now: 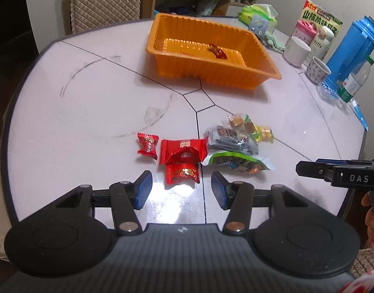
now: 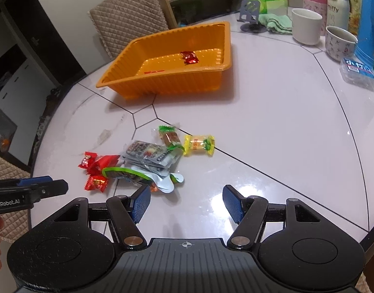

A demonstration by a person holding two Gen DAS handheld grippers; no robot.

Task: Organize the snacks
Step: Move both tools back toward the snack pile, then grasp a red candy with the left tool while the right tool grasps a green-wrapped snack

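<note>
An orange plastic tray [image 1: 257, 73] [image 2: 162, 83] stands at the back of the table with one red candy [image 1: 217, 51] [image 2: 190, 57] inside. A loose heap of snacks lies on the table in front: a small red candy [image 1: 147, 146], a red packet [image 1: 183, 150], a red sweet [image 1: 182, 174], grey packets [image 2: 150, 157], a green-edged pouch [image 1: 238, 162] and a yellow sweet [image 2: 199, 144]. My left gripper [image 1: 181, 190] is open just in front of the red sweet, nothing between its pads. My right gripper [image 2: 185, 204] is open over bare table, right of the pouch.
Along the right edge stand a white cup [image 2: 306, 25], a patterned cup [image 2: 339, 42], a blue thermos [image 1: 353, 48], a water bottle [image 1: 355, 80], a pink jar and a snack bag. A green cloth [image 2: 276, 23], a phone stand and tissues sit behind. A padded chair [image 2: 130, 14] stands beyond the tray.
</note>
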